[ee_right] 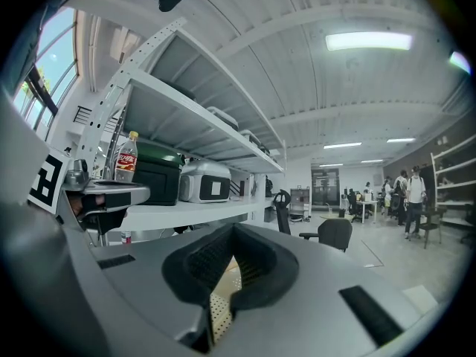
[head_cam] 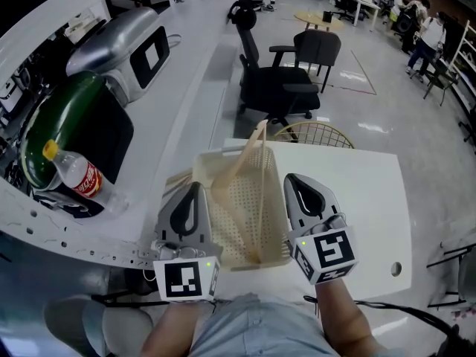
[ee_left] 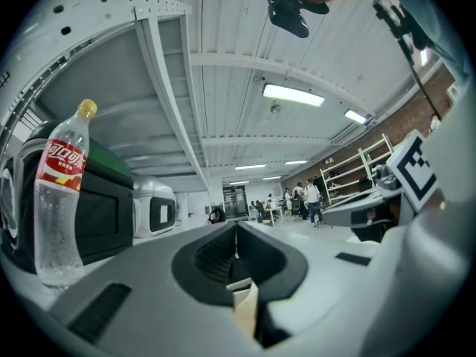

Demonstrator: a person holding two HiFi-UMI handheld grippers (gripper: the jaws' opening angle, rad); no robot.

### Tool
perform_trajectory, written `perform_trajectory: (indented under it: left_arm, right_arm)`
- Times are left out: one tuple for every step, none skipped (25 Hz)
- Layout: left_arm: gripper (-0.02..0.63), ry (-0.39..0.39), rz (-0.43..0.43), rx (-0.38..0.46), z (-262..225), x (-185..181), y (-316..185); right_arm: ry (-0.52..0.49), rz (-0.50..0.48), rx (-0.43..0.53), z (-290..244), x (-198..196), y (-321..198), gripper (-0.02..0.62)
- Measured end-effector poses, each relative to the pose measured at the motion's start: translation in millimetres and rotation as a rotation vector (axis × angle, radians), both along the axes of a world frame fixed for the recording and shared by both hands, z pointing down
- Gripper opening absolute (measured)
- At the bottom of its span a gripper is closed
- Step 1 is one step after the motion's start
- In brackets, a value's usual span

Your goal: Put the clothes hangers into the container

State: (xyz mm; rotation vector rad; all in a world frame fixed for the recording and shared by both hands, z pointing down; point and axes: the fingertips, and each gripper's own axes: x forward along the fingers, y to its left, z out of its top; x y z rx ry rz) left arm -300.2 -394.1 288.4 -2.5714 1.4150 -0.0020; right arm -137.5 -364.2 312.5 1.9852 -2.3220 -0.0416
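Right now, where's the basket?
Head view, centre: the cream basket is at the white table's near left corner, held between the left gripper and right gripper, with a hanger leaning inside.

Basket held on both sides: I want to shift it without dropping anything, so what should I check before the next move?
1. Left hand-held gripper shut on basket wall: ok.
2. Right hand-held gripper shut on opposite wall: ok.
3. Hanger fully inside basket: not ok, it sticks up past the rim.
4. Basket bottom seated on table: cannot tell.
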Motion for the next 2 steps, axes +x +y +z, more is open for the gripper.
perform_trajectory:
  left_arm:
    - [0.012, 0.000, 0.001, -0.001, 0.2, 0.1, 0.0]
    - [0.012, 0.000, 0.002, -0.002, 0.4, 0.2, -0.1]
  right_arm:
    - [0.001, 0.000, 0.001, -0.2, 0.1, -0.3, 0.011]
    - [0.003, 0.000, 0.001, -0.4, 0.3, -0.6, 0.011]
